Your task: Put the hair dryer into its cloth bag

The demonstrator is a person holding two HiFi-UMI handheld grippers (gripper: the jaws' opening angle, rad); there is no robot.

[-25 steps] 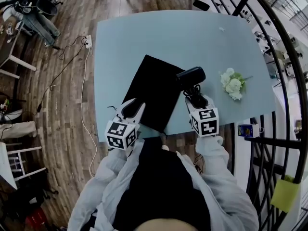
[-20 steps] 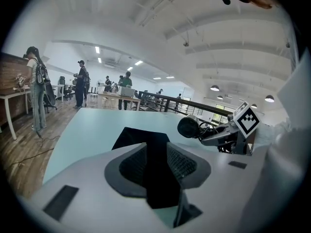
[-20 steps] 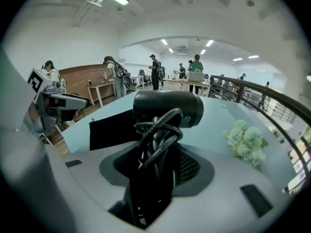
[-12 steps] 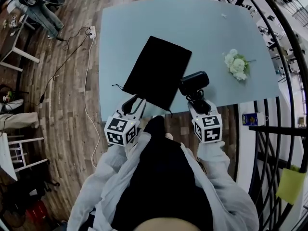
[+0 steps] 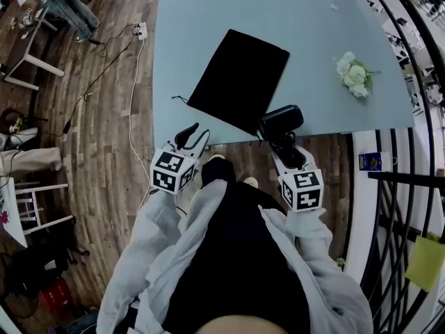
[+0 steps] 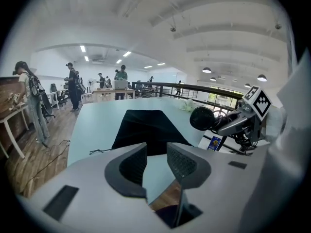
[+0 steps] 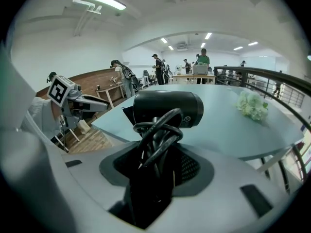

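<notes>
While right gripper (image 5: 286,146) fingers (image 7: 193,167) clamp the black cord-wrapped dryer (image 5: 281,120), left gripper (image 5: 192,133) fingers gape narrowly, empty. Black bag (image 5: 240,80) lies flat on surface (image 5: 316,37).

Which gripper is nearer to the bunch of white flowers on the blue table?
Right. The right gripper, holding the black hair dryer, is at the near edge of the table, on the side of the white flowers. The left gripper is at the opposite near corner.
</notes>
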